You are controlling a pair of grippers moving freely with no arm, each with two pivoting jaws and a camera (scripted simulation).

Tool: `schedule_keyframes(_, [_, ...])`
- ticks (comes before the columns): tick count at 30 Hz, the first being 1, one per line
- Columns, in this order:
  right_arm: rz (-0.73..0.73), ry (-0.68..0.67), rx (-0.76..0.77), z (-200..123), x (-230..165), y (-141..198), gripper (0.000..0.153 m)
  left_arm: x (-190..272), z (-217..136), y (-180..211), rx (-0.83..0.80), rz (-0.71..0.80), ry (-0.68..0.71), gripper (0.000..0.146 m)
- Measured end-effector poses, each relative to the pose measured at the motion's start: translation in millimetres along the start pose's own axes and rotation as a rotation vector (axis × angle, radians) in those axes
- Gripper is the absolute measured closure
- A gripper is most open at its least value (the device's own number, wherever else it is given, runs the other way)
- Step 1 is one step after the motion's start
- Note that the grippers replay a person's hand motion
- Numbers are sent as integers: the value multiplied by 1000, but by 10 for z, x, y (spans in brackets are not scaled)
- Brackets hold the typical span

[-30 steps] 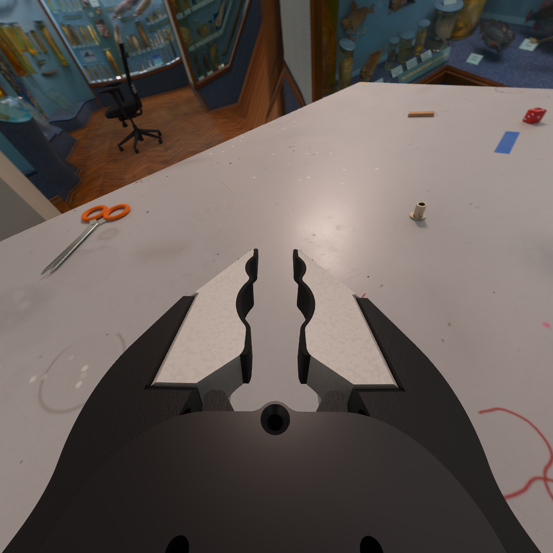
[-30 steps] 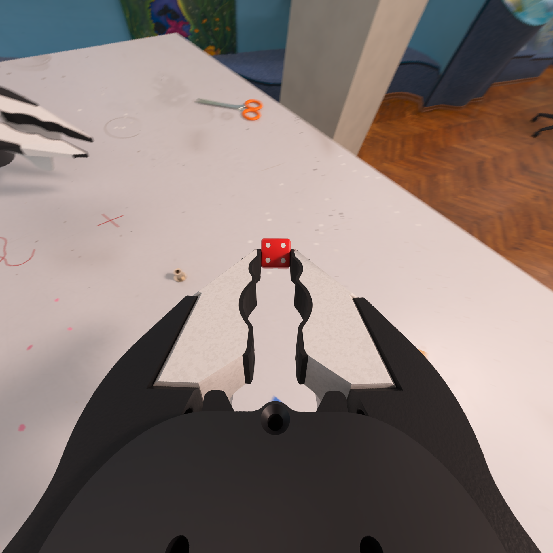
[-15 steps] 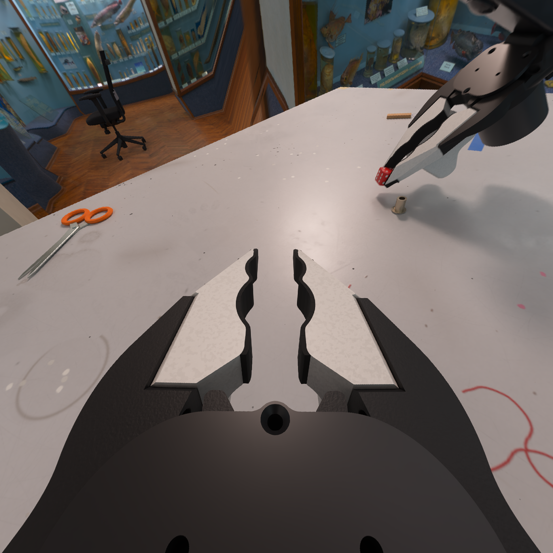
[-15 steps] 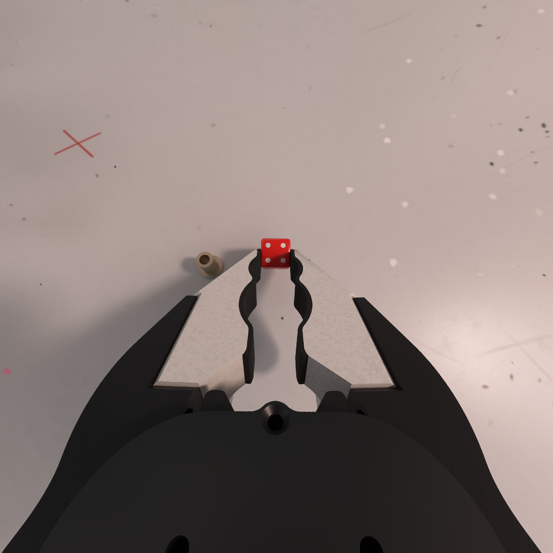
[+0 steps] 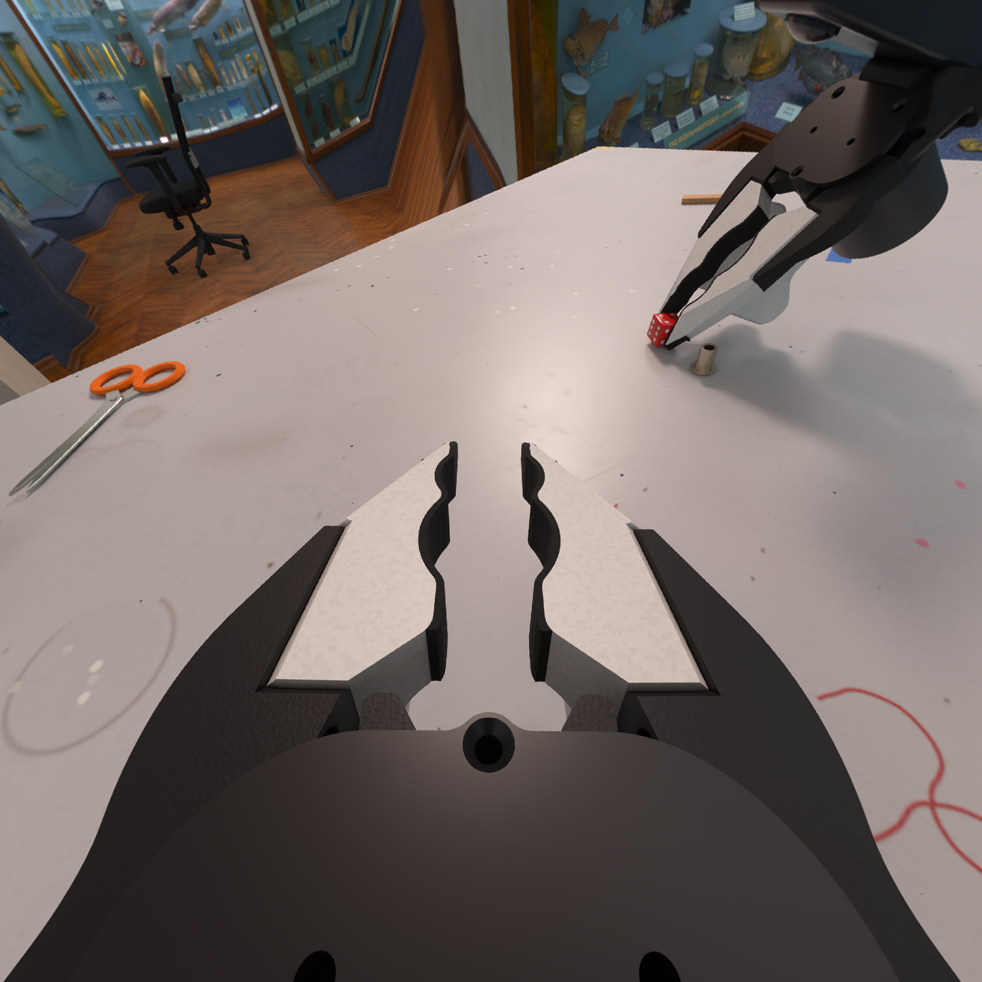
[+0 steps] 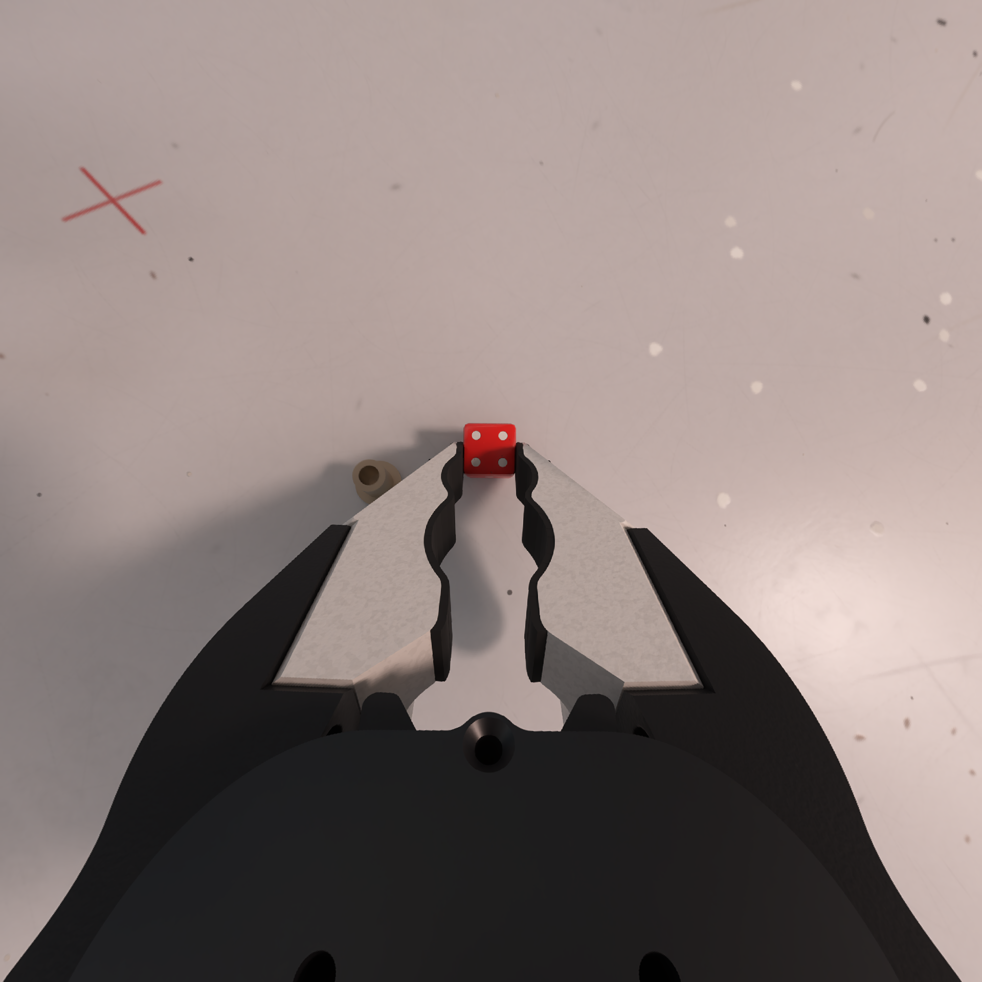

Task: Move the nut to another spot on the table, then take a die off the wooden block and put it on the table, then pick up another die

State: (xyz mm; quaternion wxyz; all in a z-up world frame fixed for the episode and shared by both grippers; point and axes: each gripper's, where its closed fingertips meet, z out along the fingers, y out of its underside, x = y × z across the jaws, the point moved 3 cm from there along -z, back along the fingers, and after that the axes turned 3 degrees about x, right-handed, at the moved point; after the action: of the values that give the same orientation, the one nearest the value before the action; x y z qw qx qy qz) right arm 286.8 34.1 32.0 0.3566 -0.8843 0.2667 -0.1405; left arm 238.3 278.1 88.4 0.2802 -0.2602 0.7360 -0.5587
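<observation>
My right gripper (image 6: 489, 451) is shut on a red die (image 6: 489, 449) with white pips, held at the fingertips. In the left wrist view the right gripper (image 5: 670, 330) points steeply down and the die (image 5: 661, 329) is at the table surface or just above it. The tan nut (image 6: 372, 477) stands upright on the table just left of the right fingertips; it also shows in the left wrist view (image 5: 704, 359). My left gripper (image 5: 488, 451) is open and empty, hovering over bare table. A thin wooden block (image 5: 700, 199) lies at the far side, partly hidden by the right gripper.
Orange-handled scissors (image 5: 101, 412) lie at the left near the table edge. A strip of blue tape (image 5: 838, 257) peeks out behind the right gripper. A red X mark (image 6: 111, 201) and red scribbles (image 5: 919, 786) are drawn on the table. The table edge runs diagonally at the far left.
The right gripper has swung in over the nut, tilted down and lowered the die to the table beside the nut. The left gripper has shifted only slightly and stays open.
</observation>
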Motion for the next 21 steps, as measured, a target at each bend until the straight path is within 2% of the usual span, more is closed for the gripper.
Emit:
schedule_keyframes(1, [0,-6,19,-2,-6,-15,133,-5,0,0,0,-4,-1,122])
schedule_keyframes(2, [6,-7,39,-17,-6,-35,117,-10,0,0,0,-7,-2,122])
schedule_keyframes(3, [13,-6,68,-56,-2,-74,107,-14,2,1,-1,-9,-3,122])
schedule_keyframes(6, [19,17,227,-392,35,-319,103,-25,7,3,-3,-10,-8,122])
schedule_keyframes(11, [56,146,663,-1557,278,-815,100,-48,11,4,-5,-11,-29,122])
schedule_keyframes(14, [14,324,795,-2246,525,-893,99,-67,17,8,-9,-13,-44,122])
schedule_keyframes(17, [-40,480,716,-2776,843,-727,99,-77,14,6,-7,-9,-59,122])
schedule_keyframes(19, [-56,482,552,-2966,1053,-462,99,-73,5,3,-2,-2,-65,122])
schedule_keyframes(21, [-75,428,317,-3006,1229,-56,99,-77,-2,3,-2,3,-73,122])
